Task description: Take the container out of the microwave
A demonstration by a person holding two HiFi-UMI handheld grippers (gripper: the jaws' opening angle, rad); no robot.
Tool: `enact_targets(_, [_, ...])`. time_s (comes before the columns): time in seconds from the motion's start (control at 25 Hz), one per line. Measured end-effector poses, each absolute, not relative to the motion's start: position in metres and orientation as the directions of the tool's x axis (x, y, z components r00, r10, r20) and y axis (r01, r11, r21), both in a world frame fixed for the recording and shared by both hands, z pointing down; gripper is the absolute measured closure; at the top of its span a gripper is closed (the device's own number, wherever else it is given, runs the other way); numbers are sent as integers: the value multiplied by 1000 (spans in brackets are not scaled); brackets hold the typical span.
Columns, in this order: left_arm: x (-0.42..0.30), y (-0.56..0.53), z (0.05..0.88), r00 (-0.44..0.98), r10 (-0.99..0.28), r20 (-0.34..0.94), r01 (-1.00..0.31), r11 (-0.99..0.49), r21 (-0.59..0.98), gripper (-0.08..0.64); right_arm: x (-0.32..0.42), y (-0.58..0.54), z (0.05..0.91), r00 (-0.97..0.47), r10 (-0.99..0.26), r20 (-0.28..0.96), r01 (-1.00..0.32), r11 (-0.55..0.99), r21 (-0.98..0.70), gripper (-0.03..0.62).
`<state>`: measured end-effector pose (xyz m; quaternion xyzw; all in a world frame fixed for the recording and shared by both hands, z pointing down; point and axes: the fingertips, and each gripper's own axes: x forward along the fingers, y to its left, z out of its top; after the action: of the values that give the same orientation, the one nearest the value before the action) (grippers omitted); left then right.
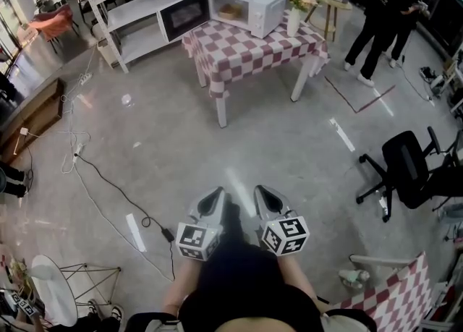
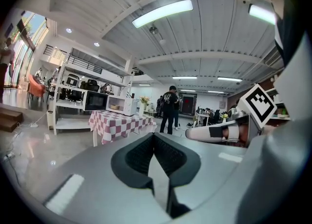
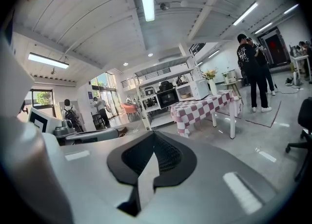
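Left gripper (image 1: 216, 193) and right gripper (image 1: 262, 192) are being held side by side, close to the person's body, pointing roughly level over the floor (image 1: 217, 150). Both pairs of jaws are being kept together, pad against pad, as the left gripper view and the right gripper view show. The container (image 1: 229, 11) is sitting inside the white microwave (image 1: 249, 3), well ahead of both grippers and well apart from them. The microwave is being carried by the checked table (image 1: 246, 52), with a vase of flowers (image 1: 294, 14) just beside it.
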<state>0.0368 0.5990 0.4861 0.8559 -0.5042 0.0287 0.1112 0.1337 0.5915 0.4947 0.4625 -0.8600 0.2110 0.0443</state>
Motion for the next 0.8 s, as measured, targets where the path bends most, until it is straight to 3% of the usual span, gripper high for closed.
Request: enact_targets(0.8, [16,539,483,460,-873,165,-884,-433,173,549,119,526,487,-572,-773,273,-812,486,-325,591])
